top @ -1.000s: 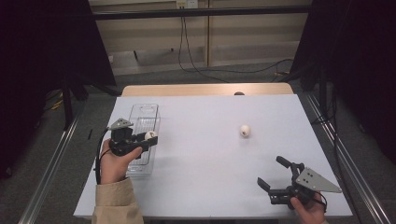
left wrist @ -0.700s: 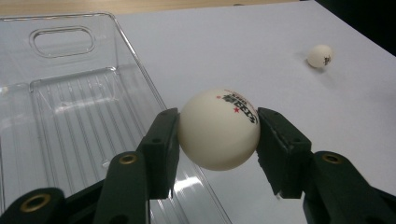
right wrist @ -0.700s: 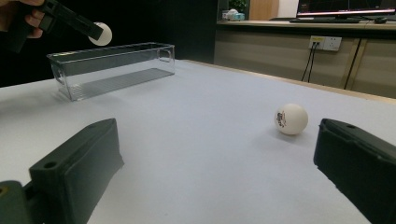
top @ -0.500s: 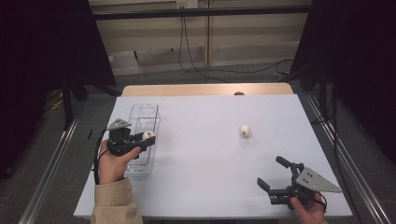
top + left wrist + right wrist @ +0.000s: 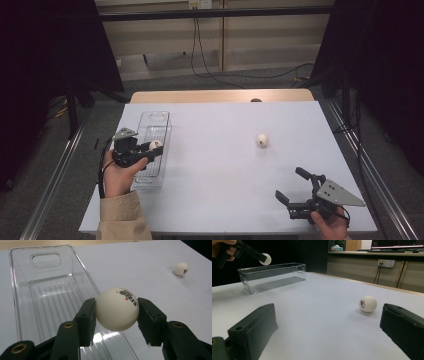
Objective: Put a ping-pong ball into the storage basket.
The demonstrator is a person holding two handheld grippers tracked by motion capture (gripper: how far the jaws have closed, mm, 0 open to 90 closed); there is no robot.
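Note:
My left gripper (image 5: pixel 153 150) is shut on a white ping-pong ball (image 5: pixel 117 309) with red and black print, its pads pressing both sides. It holds the ball above the long side of a clear plastic bin (image 5: pixel 156 121), which lies at the table's left and has nothing in it. A second white ball (image 5: pixel 262 139) rests on the white table, right of centre. Near the front right corner, my right gripper (image 5: pixel 289 183) stands open with nothing between its jaws. In the right gripper view that loose ball (image 5: pixel 367 304) lies ahead, toward the right jaw.
The white table (image 5: pixel 225 165) has a wooden strip along its far edge. Metal rails run on the floor on both sides of it. Cables hang on the wall behind. A small dark object (image 5: pixel 256 100) sits at the far edge.

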